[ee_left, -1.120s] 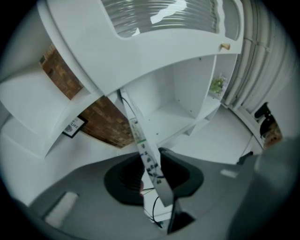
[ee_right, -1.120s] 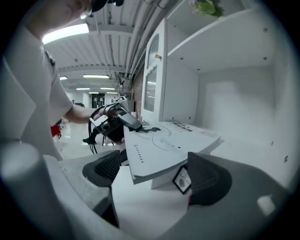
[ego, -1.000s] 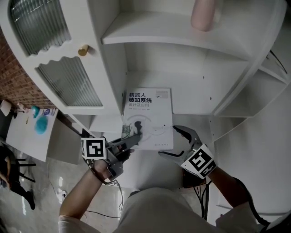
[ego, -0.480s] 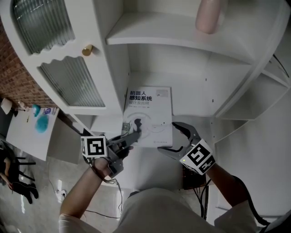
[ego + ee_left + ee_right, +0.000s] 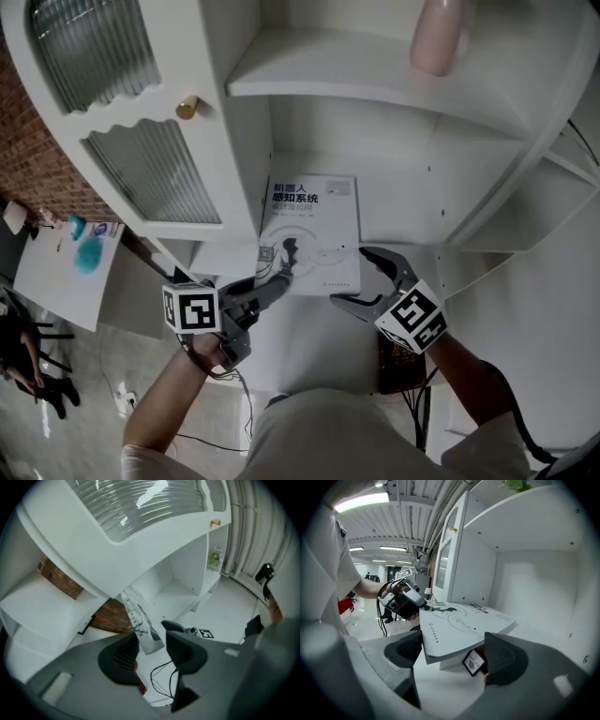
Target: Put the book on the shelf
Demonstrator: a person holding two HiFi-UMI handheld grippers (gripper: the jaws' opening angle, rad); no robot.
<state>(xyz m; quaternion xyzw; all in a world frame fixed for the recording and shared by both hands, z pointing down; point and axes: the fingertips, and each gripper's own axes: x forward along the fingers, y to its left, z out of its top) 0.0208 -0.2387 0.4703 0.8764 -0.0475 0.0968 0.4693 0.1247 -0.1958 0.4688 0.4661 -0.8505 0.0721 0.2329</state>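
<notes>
As left gripper (image 5: 274,286) jaws have just been opening off the book (image 5: 312,234) corner and right gripper (image 5: 349,275) gapes wide round its edge, best nudge it squarely deeper onto shelf (image 5: 403,202).

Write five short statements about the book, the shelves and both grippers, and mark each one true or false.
1. The book lies cover up on a shelf. True.
2. The pink container stands on the same shelf as the book. False: it stands on the shelf above.
3. The left gripper is clamped on the book. False: its jaws have just been opening and stand apart, with the book's edge between them but not pressed.
4. The right gripper has its jaws apart. True.
5. The cabinet door has a gold knob. True.
</notes>
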